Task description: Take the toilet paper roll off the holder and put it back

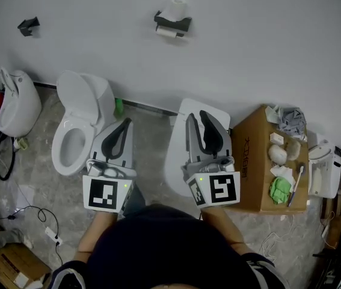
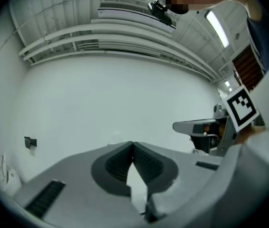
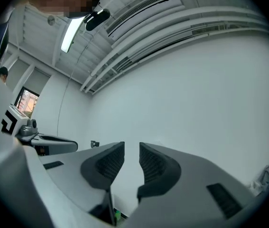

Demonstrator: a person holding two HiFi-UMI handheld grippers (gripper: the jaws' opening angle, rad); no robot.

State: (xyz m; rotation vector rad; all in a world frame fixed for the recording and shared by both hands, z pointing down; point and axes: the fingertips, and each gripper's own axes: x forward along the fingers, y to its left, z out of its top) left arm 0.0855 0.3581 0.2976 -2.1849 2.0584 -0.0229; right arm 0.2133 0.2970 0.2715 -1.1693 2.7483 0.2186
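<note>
High on the far wall, the roll [image 1: 179, 6] stands upright on top of its black holder [image 1: 172, 23], well apart from both grippers.

Near the person, the left gripper [image 1: 126, 123] is held just right of an open toilet [image 1: 74, 125], its fingers together at the tips with nothing between them. The right gripper [image 1: 195, 115] is held beside it over a second white toilet [image 1: 179, 155], its fingers a little apart and empty. Both grippers point toward the bare white wall. A cardboard box [image 1: 254, 173] stands just right of the right gripper, with crumpled white and green things on its top. A small black hook [image 1: 29, 26] sits on the wall far to the left.
</note>
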